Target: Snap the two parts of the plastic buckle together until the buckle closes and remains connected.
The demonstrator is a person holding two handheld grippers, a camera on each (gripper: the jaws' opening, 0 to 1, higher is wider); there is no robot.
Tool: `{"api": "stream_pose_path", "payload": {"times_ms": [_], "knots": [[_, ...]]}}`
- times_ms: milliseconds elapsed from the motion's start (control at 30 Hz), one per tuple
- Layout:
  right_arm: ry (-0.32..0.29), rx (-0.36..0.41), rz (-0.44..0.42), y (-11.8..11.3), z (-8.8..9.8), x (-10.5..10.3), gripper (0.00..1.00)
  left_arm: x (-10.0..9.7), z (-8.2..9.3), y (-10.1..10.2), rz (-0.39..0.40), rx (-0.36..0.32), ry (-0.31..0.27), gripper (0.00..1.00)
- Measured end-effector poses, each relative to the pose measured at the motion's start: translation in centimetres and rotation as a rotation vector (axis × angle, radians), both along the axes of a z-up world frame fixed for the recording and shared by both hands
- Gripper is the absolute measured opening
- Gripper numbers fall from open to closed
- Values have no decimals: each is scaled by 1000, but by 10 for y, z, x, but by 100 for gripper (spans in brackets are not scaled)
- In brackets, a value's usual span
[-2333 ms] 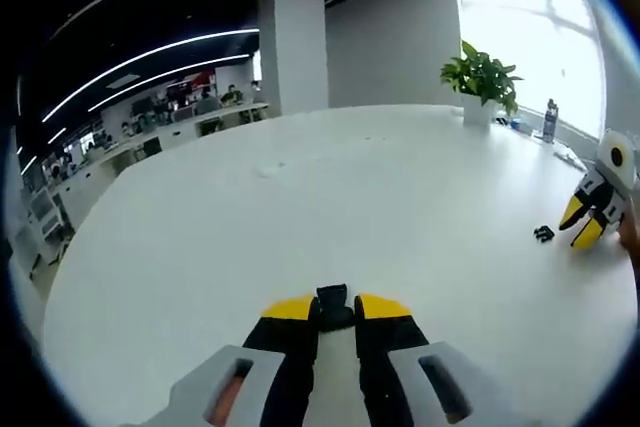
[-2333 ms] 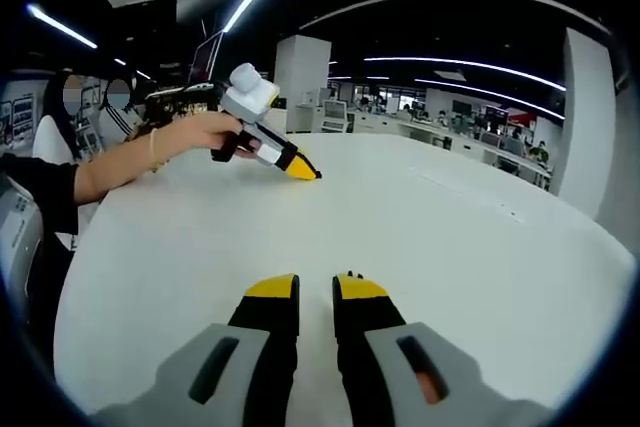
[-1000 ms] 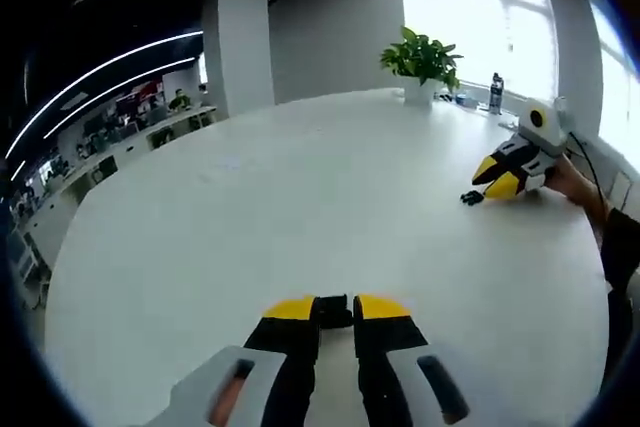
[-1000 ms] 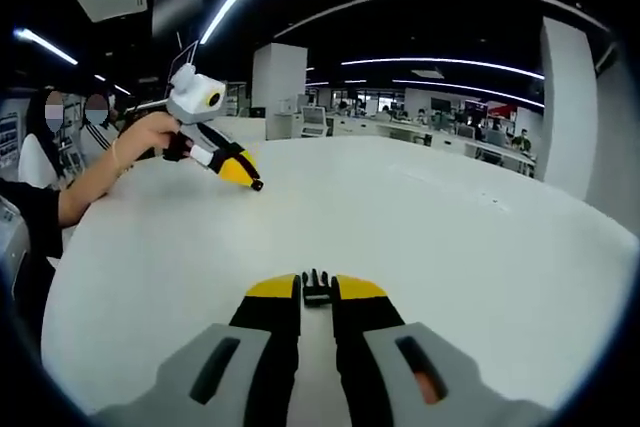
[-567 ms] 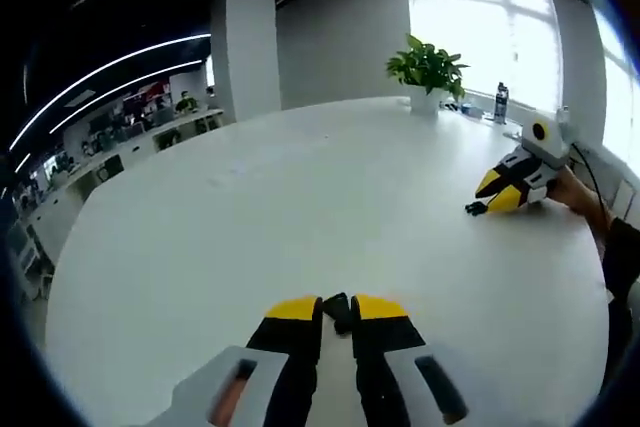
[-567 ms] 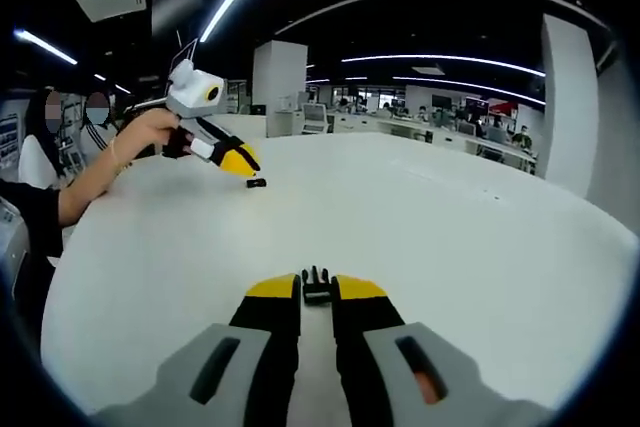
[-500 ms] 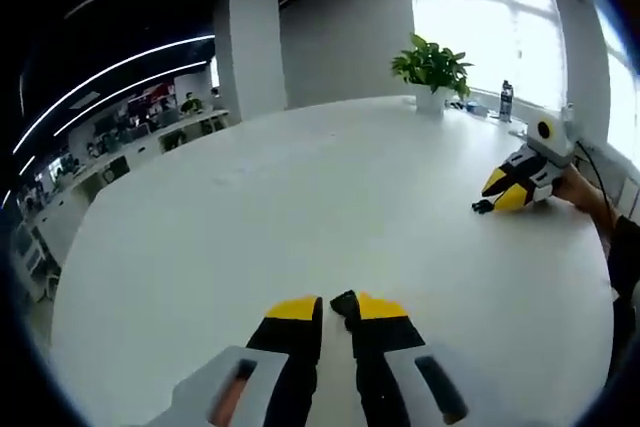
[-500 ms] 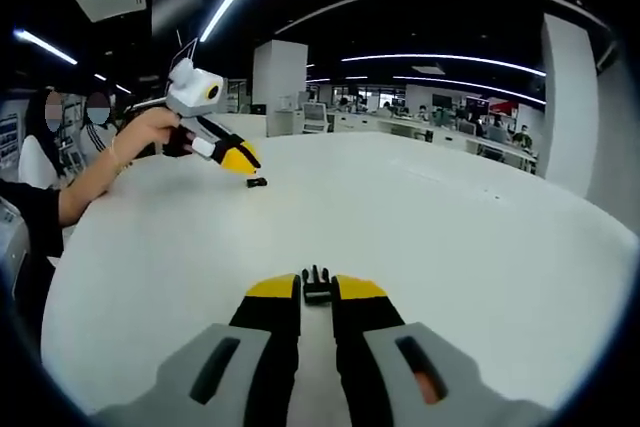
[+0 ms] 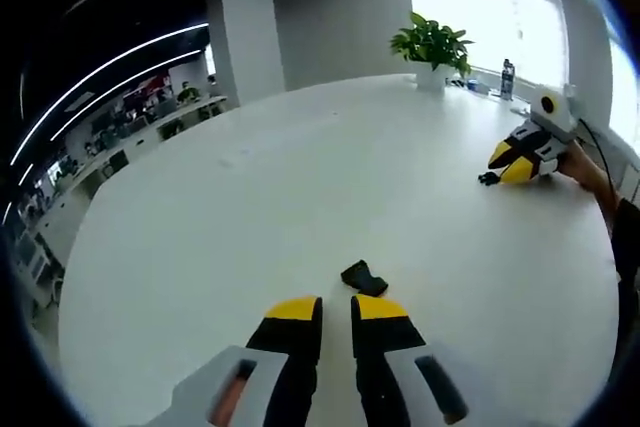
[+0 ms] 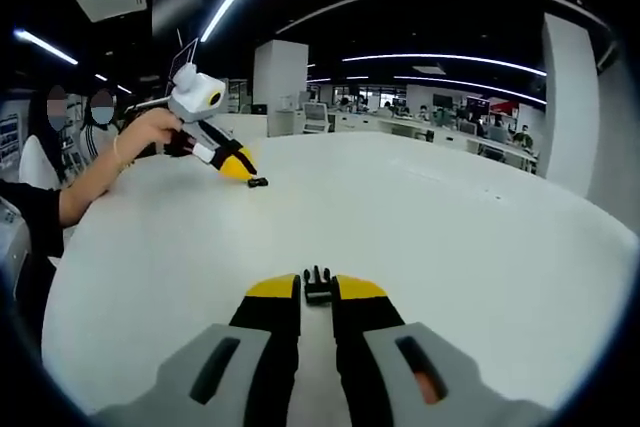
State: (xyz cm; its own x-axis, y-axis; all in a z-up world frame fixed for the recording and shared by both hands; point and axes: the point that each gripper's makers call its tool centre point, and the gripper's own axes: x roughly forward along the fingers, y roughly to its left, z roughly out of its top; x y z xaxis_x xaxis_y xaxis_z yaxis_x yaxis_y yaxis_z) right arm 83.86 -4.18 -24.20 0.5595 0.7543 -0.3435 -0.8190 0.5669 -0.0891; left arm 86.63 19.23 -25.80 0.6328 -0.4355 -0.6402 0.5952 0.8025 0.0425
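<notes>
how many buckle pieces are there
2: one buckle half lies loose on the table just beyond the left gripper; the pronged half sits between the right gripper jaws.

Bright window glare, fisheye-warped edges

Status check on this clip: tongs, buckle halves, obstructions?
Left tongs empty, socket half lying loose just ahead. Right tongs gripping pronged half. Table between them bare.

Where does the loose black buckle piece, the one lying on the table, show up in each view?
Left gripper view: the loose buckle piece lies on the white table, just ahead of the left tool, apart from its jaws.
Right gripper view: it lies far left, just beyond the left tool.
Shared landmark: the pronged buckle piece in the right tool, seen far right.
</notes>
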Motion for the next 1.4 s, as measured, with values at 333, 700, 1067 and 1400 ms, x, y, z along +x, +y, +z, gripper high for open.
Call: {"api": "stream_pose_path", "payload": {"times_ms": [333,700,1067,1400], "knots": [[-1,0,-1,0,0,0,13,-4,0,-10,-33,-12,0,12],[11,0,3,1,-2,-1,13,-6,1,-19,-69,-13,-9,14],[14,2,6,1,-2,-1,13,-3,0,-27,-77,-95,-7,18],[14,3,6,1,-2,-1,13,0,-2,-30,-62,-136,-1,18]]}}
